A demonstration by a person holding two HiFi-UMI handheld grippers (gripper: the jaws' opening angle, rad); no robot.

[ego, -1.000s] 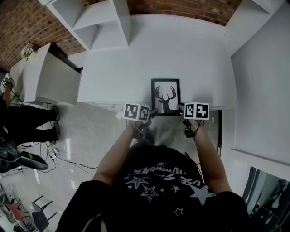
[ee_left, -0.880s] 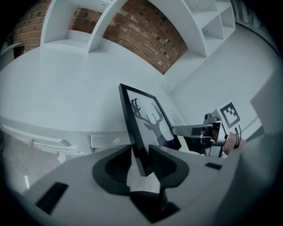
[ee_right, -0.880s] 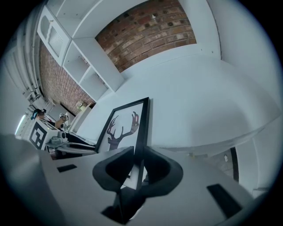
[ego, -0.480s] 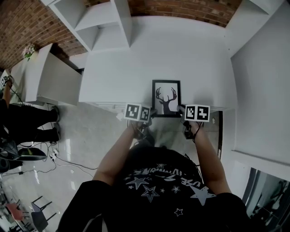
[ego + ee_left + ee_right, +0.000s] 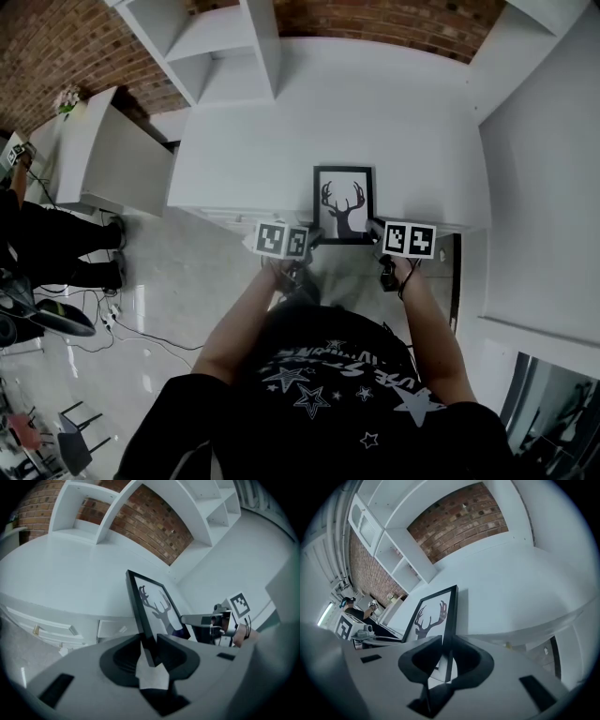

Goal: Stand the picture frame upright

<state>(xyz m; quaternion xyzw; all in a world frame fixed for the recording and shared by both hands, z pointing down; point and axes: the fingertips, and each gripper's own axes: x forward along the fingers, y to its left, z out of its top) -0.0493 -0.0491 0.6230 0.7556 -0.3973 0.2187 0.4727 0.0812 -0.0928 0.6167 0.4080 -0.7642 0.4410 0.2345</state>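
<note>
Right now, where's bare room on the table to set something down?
The table is bare behind the picture frame up to the brick wall, and left toward the shelf unit. Crowded at the near edge: right gripper and left gripper, its jaws just closed, both clamp the frame's corners.

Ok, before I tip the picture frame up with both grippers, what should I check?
1. Left gripper grip: ok; its jaws have just been closing, with the picture frame edge between them.
2. Right gripper grip: ok, shut on the opposite edge.
3. Frame upright: not ok; its face looks up in the head view.
4. Table room behind the frame: ok, nothing shows there.
5. Bottom edge resting on the table: cannot tell.
</note>
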